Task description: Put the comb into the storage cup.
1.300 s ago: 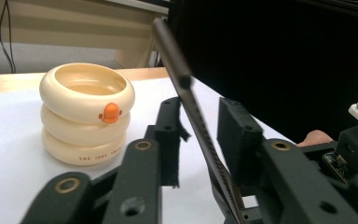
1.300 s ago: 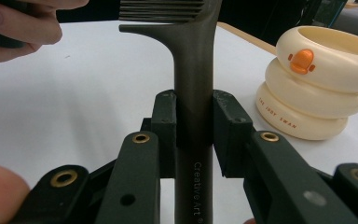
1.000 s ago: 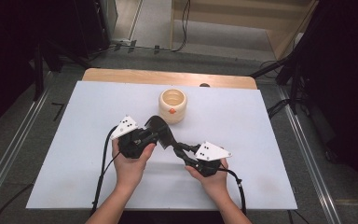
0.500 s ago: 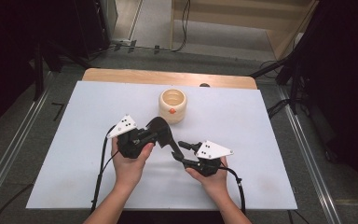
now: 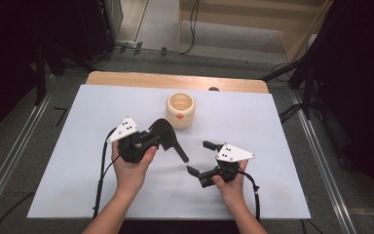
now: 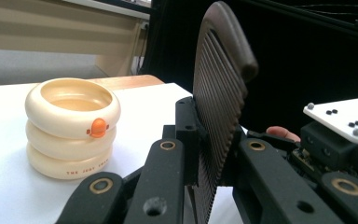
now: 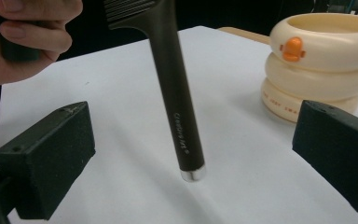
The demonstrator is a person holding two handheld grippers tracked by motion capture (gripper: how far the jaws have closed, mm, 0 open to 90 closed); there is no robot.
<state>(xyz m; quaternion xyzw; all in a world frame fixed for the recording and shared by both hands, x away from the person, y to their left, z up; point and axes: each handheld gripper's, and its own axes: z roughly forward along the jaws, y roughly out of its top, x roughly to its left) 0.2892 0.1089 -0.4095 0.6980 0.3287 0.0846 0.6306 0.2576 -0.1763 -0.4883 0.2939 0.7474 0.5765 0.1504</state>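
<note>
My left gripper [image 5: 157, 138] is shut on the toothed head of a dark brown comb [image 5: 168, 137], holding it off the table with the handle slanting down to the right. In the left gripper view the comb's head [image 6: 219, 93] stands upright between the jaws. My right gripper [image 5: 198, 157] is open wide, and the comb's handle [image 7: 177, 102] ends just in front of its gap without touching either pad. A cream ringed pot [image 5: 180, 109] with an orange duck bill stands behind the comb, also in the left gripper view [image 6: 72, 126] and the right gripper view [image 7: 317, 60].
The white table top [image 5: 68, 161] has a wooden edge [image 5: 126, 78] at the back. Metal rails run along both sides on the floor. Dark curtains and cables lie beyond the table.
The right gripper's jaws have opened and it has drawn back to the right, away from the comb's handle. The left gripper, with the comb, has shifted slightly left.
</note>
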